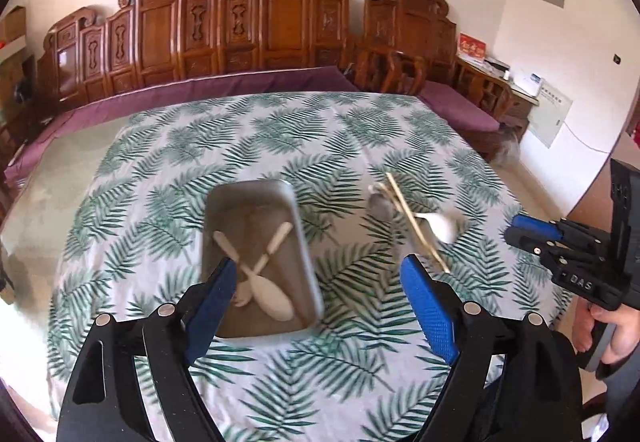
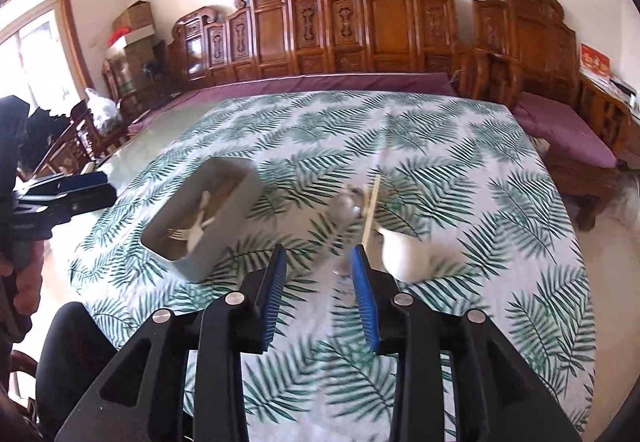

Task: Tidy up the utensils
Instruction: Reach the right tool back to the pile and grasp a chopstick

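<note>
Both grippers hang empty above the leaf-print table [image 1: 304, 129]. The left gripper [image 1: 320, 282] gapes wide over the grey tray [image 1: 308, 266], which holds pale spoons [image 1: 276, 298]. The right gripper [image 2: 318, 266] stands partly open near the loose chopsticks [image 2: 370, 213] and white spoon [image 2: 404, 254].
</note>
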Demonstrator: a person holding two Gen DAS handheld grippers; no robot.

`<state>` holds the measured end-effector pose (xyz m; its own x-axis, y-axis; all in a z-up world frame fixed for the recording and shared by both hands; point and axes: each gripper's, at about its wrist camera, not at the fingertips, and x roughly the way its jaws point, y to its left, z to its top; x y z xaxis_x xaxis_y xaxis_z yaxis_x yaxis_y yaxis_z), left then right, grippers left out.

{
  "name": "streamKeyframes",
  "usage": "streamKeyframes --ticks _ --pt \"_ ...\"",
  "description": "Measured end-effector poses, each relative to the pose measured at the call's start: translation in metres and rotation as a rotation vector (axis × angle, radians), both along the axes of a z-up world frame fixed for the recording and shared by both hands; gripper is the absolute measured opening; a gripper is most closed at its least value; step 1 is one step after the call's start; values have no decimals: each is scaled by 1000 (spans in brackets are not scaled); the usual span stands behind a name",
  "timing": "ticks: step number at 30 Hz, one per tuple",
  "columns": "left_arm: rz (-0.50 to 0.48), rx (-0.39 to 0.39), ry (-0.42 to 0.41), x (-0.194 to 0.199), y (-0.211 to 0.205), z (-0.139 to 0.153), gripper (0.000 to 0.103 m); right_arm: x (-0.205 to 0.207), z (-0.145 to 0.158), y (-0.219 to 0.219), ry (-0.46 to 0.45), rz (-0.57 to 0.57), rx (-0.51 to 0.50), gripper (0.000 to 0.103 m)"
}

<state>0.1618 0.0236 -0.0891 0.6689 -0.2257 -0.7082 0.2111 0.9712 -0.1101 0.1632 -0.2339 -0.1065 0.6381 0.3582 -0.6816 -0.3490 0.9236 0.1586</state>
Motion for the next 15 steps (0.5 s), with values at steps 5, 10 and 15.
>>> streamKeyframes --ticks 5,10,15 --pt "-36 -8 21 6 -27 -13 80 11 -18 -16 22 -15 -25 37" --pt "-62 10 50 22 -51 -32 80 30 -44 -25 65 -28 -7 37" --pt "-67 7 88 41 -65 -53 80 58 -69 -24 109 -26 23 37"
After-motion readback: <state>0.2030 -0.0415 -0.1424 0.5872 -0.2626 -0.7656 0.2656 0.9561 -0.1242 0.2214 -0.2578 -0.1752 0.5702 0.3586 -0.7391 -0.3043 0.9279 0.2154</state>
